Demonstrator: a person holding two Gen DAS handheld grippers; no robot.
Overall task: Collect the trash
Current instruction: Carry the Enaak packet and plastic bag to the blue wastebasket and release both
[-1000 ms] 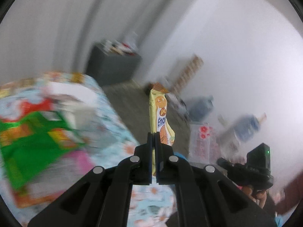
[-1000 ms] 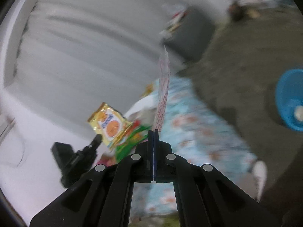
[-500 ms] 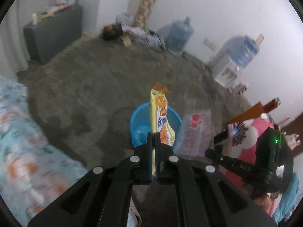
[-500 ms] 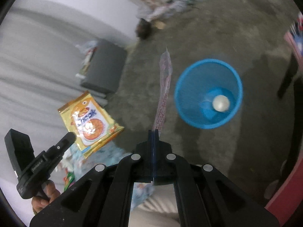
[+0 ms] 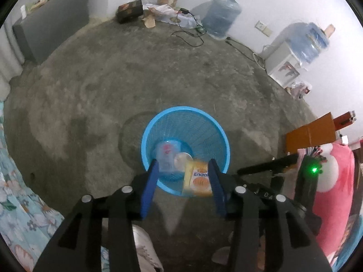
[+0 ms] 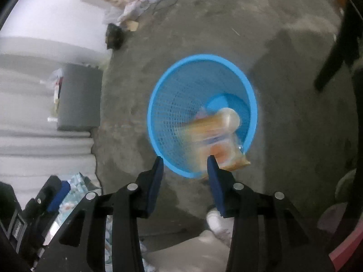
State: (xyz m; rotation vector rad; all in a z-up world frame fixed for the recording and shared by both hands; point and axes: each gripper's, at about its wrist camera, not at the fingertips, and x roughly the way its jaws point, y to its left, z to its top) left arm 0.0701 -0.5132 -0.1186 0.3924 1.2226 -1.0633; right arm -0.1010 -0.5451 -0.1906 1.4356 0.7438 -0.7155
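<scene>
A blue mesh basket (image 5: 181,110) stands on the concrete floor below both grippers. My left gripper (image 5: 182,181) points down at its near rim, jaws opening. A blurred yellow snack wrapper (image 5: 197,179) falls loose between them, close to the right finger. A clear wrapper with red print (image 5: 166,156) and a pale round lid (image 5: 182,158) lie inside the basket. In the right wrist view my right gripper (image 6: 185,172) hangs over the basket (image 6: 204,56), jaws opening with nothing between the pads. The yellow wrapper (image 6: 217,140) drops past its right finger.
A grey cabinet (image 5: 52,22) stands at the far left. Water jugs (image 5: 221,15), a dispenser (image 5: 283,68) and cables (image 5: 188,36) line the far wall. A floral bedcover (image 5: 13,192) lies at the left, a pink plush (image 5: 335,176) and a cardboard box (image 5: 310,133) at the right.
Both grippers swung from the bed to above the blue basket and tipped downward. Both were shut on wrappers; now their jaws stand apart and both wrappers have been let go into the basket.
</scene>
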